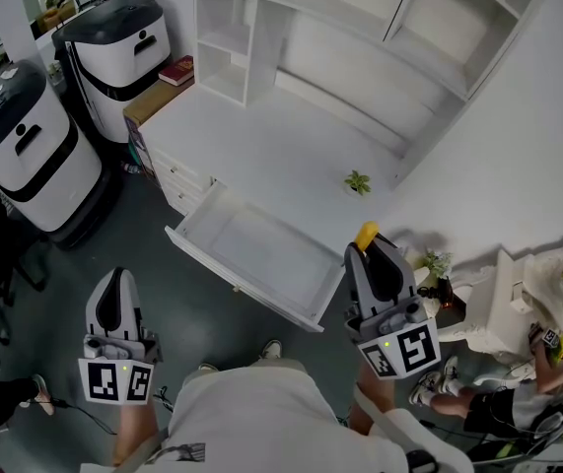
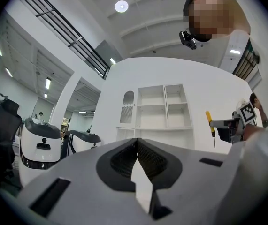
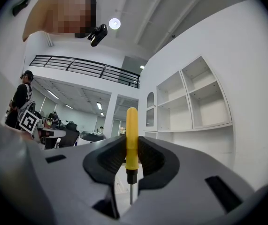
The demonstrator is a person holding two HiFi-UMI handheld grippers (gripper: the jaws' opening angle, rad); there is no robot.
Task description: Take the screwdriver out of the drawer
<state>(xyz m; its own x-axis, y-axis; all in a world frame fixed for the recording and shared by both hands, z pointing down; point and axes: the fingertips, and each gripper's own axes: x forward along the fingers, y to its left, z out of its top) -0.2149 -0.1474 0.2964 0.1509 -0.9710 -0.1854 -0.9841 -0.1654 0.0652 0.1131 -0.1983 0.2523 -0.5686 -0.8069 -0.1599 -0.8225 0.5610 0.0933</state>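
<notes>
- The white desk [image 1: 261,136] with its shelving [image 1: 360,28] fills the top of the head view. Its top is nearly bare, so there is room to set a tool down there.
- Two white-and-black machines [image 1: 25,146] stand on the floor at the left, well apart from the work.
- The drawer [image 1: 246,286] stands pulled out from the desk's front edge. Its floor looks empty from above, so I judge the task's main step done.
- The right gripper [image 3: 132,156] is clamped on the screwdriver's handle. It sits just beside the drawer's right front corner, clear of the rim (a sensible place to hold a tool just lifted out).
- The left gripper [image 2: 137,156] has its jaws closed on each other with nothing between them. It hangs low at the left, away from the drawer, which suggests it is idle and keeping out of the way.
- The screwdriver [image 3: 132,139] is out of the drawer and held upright, yellow handle up and thin shaft pointing down below the pads. Gripping the thick handle rather than the shaft gives the pads more to bite on.
- A small green plant [image 1: 358,181] sits on the desk top beyond the drawer, playing no part.
</notes>
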